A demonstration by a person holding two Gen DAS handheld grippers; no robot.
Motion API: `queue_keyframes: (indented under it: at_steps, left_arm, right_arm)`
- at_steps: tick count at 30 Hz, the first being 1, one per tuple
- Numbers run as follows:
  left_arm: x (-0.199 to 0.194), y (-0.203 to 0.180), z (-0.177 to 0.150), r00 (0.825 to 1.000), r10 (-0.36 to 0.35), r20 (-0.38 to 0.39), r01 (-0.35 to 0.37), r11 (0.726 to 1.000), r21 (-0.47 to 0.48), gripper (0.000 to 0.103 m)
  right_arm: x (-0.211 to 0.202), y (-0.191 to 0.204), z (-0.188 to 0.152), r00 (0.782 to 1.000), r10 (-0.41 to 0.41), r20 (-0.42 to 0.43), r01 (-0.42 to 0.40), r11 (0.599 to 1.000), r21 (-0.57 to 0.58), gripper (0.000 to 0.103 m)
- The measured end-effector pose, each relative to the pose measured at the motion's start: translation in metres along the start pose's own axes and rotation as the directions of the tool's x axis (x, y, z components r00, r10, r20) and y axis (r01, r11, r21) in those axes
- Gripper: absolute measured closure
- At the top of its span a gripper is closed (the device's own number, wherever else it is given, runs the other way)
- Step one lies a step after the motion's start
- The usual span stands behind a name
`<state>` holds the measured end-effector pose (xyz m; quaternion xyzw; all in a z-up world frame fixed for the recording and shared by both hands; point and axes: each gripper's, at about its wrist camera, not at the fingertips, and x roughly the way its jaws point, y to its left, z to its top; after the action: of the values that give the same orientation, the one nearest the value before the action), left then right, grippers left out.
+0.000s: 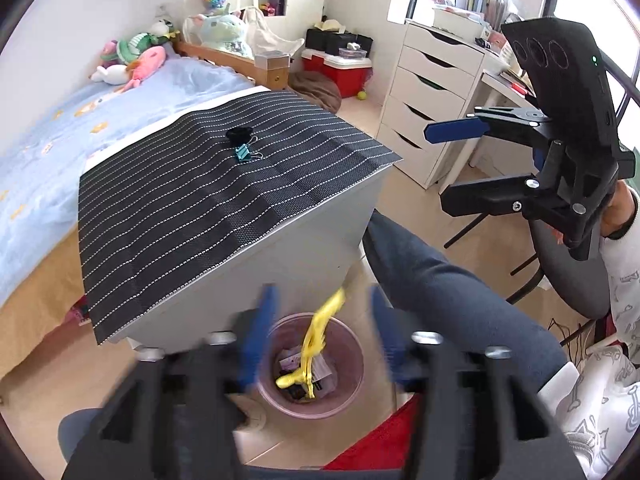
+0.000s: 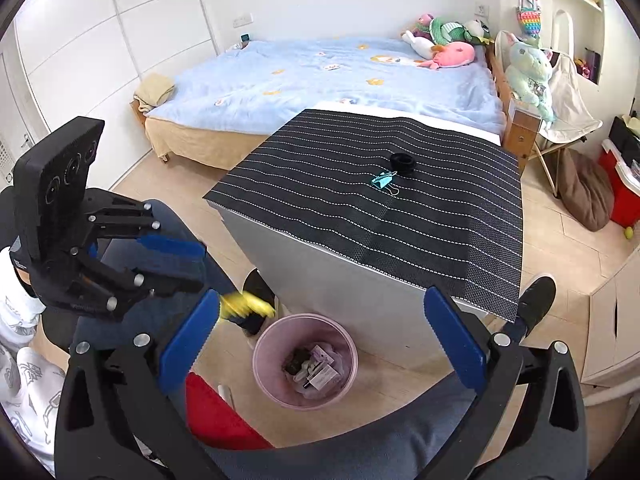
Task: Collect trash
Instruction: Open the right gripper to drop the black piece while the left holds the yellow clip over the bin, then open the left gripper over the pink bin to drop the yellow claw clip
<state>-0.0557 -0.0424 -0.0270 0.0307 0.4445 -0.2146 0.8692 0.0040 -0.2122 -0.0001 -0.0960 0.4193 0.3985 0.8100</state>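
So the left gripper [image 1: 324, 332] is sitting right above the pink trash bin [image 1: 348, 400], fingers spread apart with nothing pressed between them. A yellow thing [image 1: 316, 340] (blurry, can't tell what it really is) shows in the gap between the blue finger pads, loose, lined up over the bin's mouth. From the right wrist view that same yellow blur [image 2: 246, 305] is just off the tips of the left gripper [image 2: 196, 266], up and to the left of the bin [image 2: 264, 376], so whether it's over the opening or still a bit beside it, I honestly can't say.

The bin stands on the wooden floor against the front of the white cabinet, and it's got some small cartons and wrappers [image 2: 316, 372] in the bottom.

The right gripper [image 2: 320, 336] is wide open too, holding nothing, with the bin framed between its fingers.

Up on the surface, on the black striped mat [image 2: 360, 216], there's a teal binder clip [image 2: 383, 181] and a small round black object [image 2: 403, 162] just beside it, near each other toward the far side.

The person's legs in jeans [image 1: 452, 292] are on both sides of the bin.
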Motion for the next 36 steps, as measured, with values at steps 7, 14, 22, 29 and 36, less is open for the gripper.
queue_keyframes:
  at_steps: [7, 14, 22, 29, 36]
  left_arm:
    - [-0.009, 0.011, 0.001, 0.994, 0.091, 0.066, -0.086, 0.994, -0.068, 0.008]
    - [-0.013, 0.022, 0.004, 0.987, 0.141, 0.082, -0.132, 0.985, -0.108, 0.008]
    - [-0.016, 0.023, 0.009, 0.980, 0.160, 0.122, -0.146, 0.983, -0.116, 0.008]
    - [-0.016, 0.026, 0.019, 0.972, 0.190, 0.141, -0.175, 0.978, -0.115, 0.008]
    - [-0.016, 0.031, 0.027, 0.967, 0.200, 0.158, -0.182, 0.976, -0.121, 0.008]
  right_arm:
    - [0.000, 0.000, 0.002, 1.000, -0.008, 0.007, 0.008, 1.000, 0.009, 0.003]
    - [0.004, 0.000, 0.001, 1.000, -0.017, -0.007, 0.017, 1.000, 0.013, 0.003]
    - [0.010, -0.002, 0.002, 0.998, -0.065, -0.025, 0.065, 0.998, 0.020, 0.003]
    - [0.013, -0.005, 0.013, 0.997, -0.071, -0.018, 0.072, 0.997, 0.021, 0.003]
    - [0.019, -0.024, 0.044, 0.998, -0.057, -0.024, 0.059, 0.994, 0.089, 0.003]
